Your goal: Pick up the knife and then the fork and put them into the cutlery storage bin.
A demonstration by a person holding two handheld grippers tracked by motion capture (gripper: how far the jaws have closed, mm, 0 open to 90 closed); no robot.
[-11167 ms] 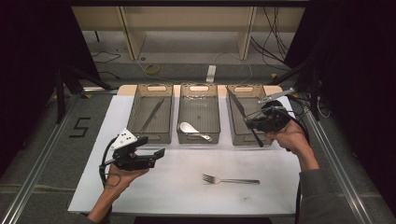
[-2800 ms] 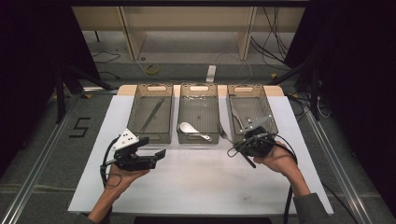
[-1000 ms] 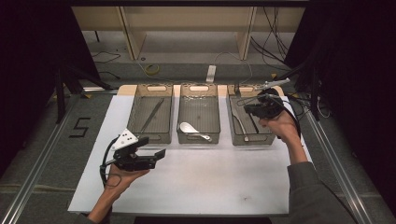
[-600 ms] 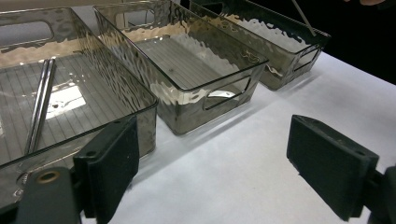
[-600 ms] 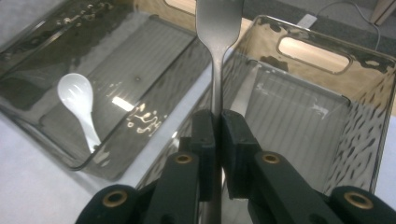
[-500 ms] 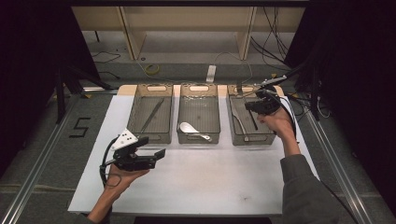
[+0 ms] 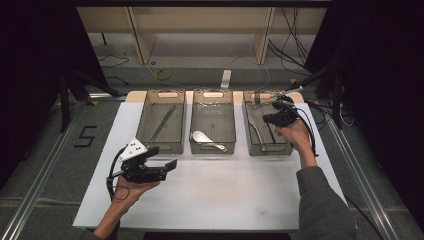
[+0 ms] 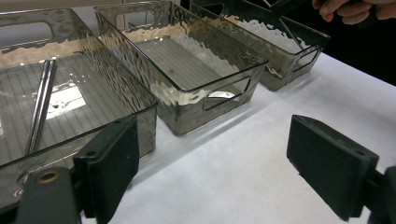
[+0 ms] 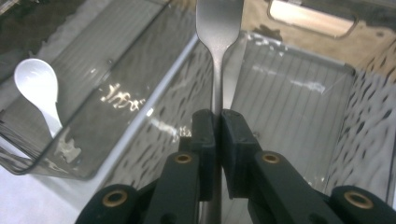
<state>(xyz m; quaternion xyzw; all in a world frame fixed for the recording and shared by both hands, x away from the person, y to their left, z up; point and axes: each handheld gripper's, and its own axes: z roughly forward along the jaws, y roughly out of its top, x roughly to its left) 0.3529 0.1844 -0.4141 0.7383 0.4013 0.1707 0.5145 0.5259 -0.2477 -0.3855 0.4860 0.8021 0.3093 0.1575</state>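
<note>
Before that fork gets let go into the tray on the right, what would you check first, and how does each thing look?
1. Grip on the fork: the right claw is shut on its handle, ok.
2. Position: in the high view the right claw hangs over the right tray, ok.
3. Landing spot: the right tray's ribbed floor looks bare under the fork, though a utensil lies along its left part, ok.
4. Height above the floor: cannot tell.
5. Other hand: the left claw is open, held over the white mat and apart from the trays, ok.
6. Neighbouring tray: the white spoon lies in the middle tray, out of the way, ok.
</note>
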